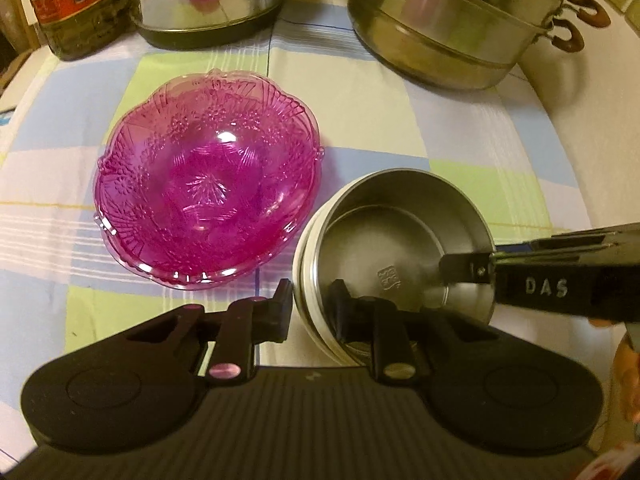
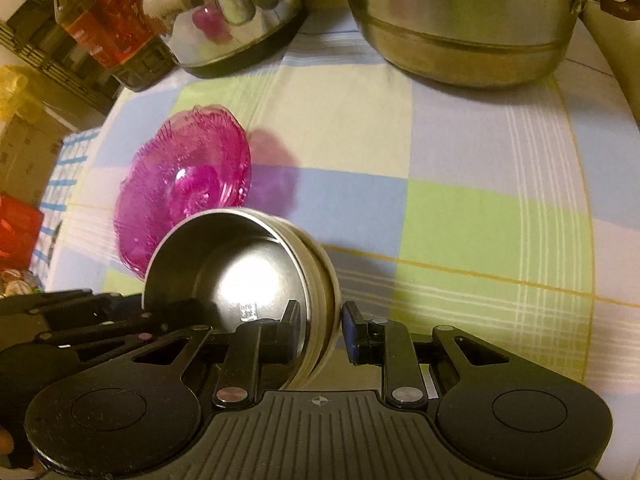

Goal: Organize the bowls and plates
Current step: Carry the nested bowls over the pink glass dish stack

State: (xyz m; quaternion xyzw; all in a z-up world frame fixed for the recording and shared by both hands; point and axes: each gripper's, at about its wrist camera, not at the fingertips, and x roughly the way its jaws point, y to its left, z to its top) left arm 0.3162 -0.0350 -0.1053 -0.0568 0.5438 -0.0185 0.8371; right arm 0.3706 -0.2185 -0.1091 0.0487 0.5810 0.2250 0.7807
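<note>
The steel bowl sits tilted at the near centre of the checked tablecloth, just right of the pink glass bowls, which appear to be two nested pieces. In the right wrist view the steel bowl shows a pale outer wall, possibly a second nested shell.

Left gripper: jaws straddle the near rim, one finger inside, one outside. A gap shows on the outer side; firm contact cannot be confirmed.

Right gripper: jaws straddle the rim at the right side, one inside and one outside. The outer pad stands just off the wall; the grip reads as loose or not yet closed.

Handling estimate: the steel bowl is likely light, rigid and slick; pinch the rim wall squarely to prevent rotation. The pink bowls are probably brittle; grasp at the scalloped rim and set down gently.

Kettle and steamer pot stand far.
</note>
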